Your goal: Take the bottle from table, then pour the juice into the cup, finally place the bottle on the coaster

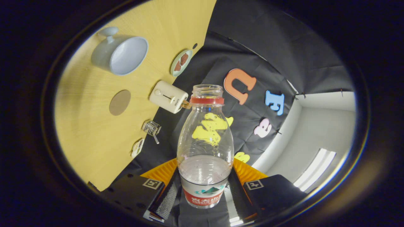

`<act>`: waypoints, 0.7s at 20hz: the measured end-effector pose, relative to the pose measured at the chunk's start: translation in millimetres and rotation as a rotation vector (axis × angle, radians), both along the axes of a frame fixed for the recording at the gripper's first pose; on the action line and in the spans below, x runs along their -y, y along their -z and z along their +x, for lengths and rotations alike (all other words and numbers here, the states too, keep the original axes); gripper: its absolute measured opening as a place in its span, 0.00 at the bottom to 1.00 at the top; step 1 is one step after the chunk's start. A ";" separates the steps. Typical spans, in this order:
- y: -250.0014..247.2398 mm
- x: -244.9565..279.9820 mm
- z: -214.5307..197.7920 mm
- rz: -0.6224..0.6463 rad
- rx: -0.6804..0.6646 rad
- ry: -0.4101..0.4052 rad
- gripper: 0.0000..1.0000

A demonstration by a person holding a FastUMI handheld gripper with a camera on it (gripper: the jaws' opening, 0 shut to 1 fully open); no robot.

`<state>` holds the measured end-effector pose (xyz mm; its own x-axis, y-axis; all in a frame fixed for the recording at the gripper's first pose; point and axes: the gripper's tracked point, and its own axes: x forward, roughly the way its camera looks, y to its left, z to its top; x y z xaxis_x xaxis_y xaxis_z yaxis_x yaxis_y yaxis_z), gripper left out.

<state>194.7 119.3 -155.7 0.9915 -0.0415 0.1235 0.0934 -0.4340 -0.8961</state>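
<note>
Gripper view: we find the gripper (204, 189) pinching the bottle (205, 148) between both fingers at lower centre, cap off, a little liquid inside. The cup (121, 55) sits upper left on the table (91, 132); the coaster (120, 102) lies below it.
</note>
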 end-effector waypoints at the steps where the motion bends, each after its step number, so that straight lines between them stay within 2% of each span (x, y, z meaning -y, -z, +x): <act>1: 1.0 -0.2 -0.6 0.033 -0.001 -0.005 0.81; 5: 1.3 -2.1 -1.6 0.242 0.000 -0.017 0.81; 11: 28.2 19.8 7.7 0.768 -0.151 0.063 0.81; 14: 18.5 23.1 7.4 0.923 -0.140 0.041 0.82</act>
